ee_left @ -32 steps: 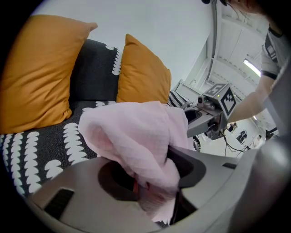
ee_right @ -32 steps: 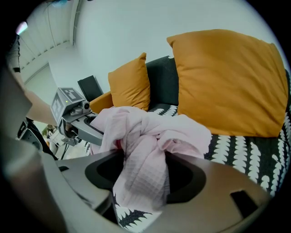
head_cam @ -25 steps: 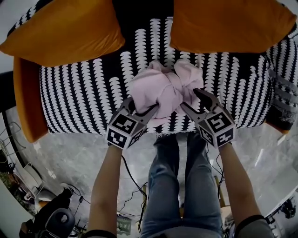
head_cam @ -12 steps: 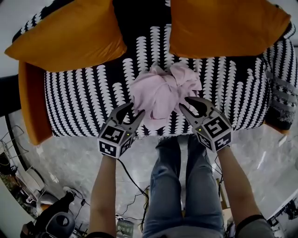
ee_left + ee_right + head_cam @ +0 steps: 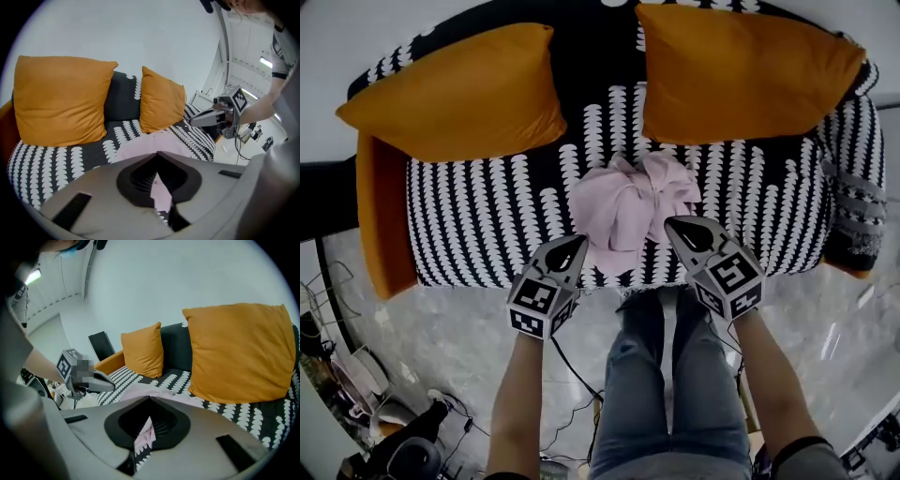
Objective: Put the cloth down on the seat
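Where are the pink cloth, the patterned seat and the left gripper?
pink cloth [image 5: 628, 211], head view, middle of the bundle.
patterned seat [image 5: 478, 220], head view, bare cover.
left gripper [image 5: 577, 243], head view, its shut tips.

1. Cloth [image 5: 630, 208]: pale pink soft fabric, crumpled into a loose bunched heap with deep folds, not spread flat.
2. Cloth position: lies on the seat [image 5: 478, 220], about midway between its left and right edges and close to the front edge. A lower fold reaches toward that edge.
3. Seat: black upholstery with rows of white scalloped marks, level.
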Demonstrator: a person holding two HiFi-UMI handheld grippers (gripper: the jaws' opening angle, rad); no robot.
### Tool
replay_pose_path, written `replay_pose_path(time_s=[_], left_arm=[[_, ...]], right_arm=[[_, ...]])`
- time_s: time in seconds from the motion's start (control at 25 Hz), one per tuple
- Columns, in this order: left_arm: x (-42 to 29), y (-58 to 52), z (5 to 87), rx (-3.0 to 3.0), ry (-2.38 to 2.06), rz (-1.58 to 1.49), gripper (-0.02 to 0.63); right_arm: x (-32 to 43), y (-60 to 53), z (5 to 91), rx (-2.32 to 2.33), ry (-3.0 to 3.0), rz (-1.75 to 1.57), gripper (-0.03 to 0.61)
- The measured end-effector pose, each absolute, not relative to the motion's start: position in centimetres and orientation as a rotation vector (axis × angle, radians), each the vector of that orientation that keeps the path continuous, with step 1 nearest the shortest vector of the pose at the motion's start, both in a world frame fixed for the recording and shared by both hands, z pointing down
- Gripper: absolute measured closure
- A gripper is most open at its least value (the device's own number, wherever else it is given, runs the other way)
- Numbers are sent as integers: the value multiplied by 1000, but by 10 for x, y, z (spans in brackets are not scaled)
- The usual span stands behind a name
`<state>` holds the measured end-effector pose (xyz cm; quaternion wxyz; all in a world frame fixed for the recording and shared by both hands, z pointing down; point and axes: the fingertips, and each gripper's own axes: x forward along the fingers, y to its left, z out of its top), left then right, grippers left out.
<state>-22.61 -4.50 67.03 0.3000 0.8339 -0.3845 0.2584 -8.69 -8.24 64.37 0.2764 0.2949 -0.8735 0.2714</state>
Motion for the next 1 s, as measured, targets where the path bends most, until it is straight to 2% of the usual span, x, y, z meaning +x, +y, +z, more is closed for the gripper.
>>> replay_pose_path(time_s=[1.0], left_arm=[[-138, -68, 435, 2607, -935, 422, 592]], right_arm=[[-94, -74, 425, 849, -2584, 587, 586]])
